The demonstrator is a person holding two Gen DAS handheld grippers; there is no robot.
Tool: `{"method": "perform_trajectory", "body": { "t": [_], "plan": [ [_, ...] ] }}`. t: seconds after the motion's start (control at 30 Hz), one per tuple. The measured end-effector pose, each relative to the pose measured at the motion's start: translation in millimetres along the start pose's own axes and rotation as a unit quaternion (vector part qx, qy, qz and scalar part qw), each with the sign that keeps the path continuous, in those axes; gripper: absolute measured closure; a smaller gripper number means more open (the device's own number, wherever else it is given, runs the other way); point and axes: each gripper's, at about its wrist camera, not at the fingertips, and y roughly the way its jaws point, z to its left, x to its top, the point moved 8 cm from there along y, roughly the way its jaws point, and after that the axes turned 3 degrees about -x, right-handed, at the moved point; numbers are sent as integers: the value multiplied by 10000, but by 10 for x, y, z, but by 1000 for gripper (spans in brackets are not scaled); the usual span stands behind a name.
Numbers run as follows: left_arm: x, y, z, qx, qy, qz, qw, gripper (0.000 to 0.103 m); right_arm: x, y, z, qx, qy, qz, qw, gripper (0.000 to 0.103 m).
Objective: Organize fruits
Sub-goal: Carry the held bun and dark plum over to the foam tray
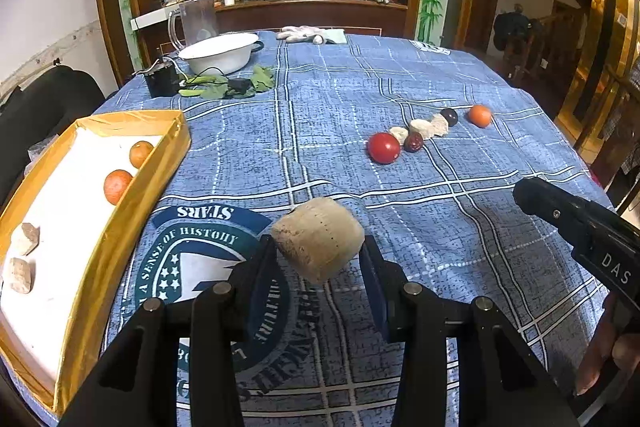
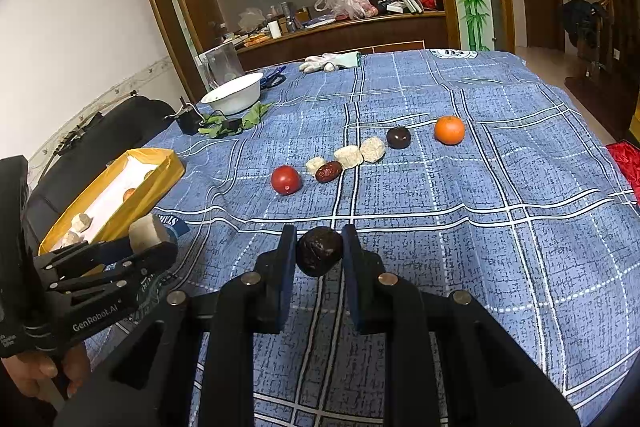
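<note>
1. The blue plaid tablecloth [image 2: 500, 227] is covering the whole table and hanging over its rounded right edge; a broad bare stretch is lying open between the grippers and the row of fruit.
2. The yellow box [image 1: 132, 195], white inside, is sitting at the left edge of the table. It is holding two small oranges [image 1: 117, 186] against its right wall and two pale chunks [image 1: 25, 239] nearer the camera.
3. The white bowl [image 1: 220, 57] is resting at the far left, beside a clear pitcher [image 1: 196, 21] and some green leaves [image 1: 240, 85]; what it is holding cannot be told.
4. The left gripper [image 1: 320, 259] is hovering just right of the box, its fingers pinching a pale beige chunk [image 1: 318, 239] above the cloth.
5. The right gripper [image 2: 319, 253] is pointing toward the fruit row, its fingers closing on a dark wrinkled fruit [image 2: 319, 251] held clear of the table.
6. Still loose on the cloth, well apart from the box, a curved row is lying: a red tomato [image 2: 285, 179], a red date [image 2: 329, 171], three pale chunks [image 2: 349, 157], a dark round fruit [image 2: 398, 137] and an orange [image 2: 449, 130].
7. A white glove [image 2: 328, 62] is lying at the far edge.
</note>
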Motion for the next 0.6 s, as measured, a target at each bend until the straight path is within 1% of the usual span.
{"method": "perform_trajectory", "body": {
  "t": [0.27, 0.6],
  "plan": [
    [-11, -25, 80, 167, 9, -12, 9999, 61, -38, 19, 35, 43, -58, 62, 10000, 79],
    [-46, -57, 174, 252, -52, 10, 9997, 61, -52, 34, 79, 65, -124, 92, 9999, 79]
  ]
}}
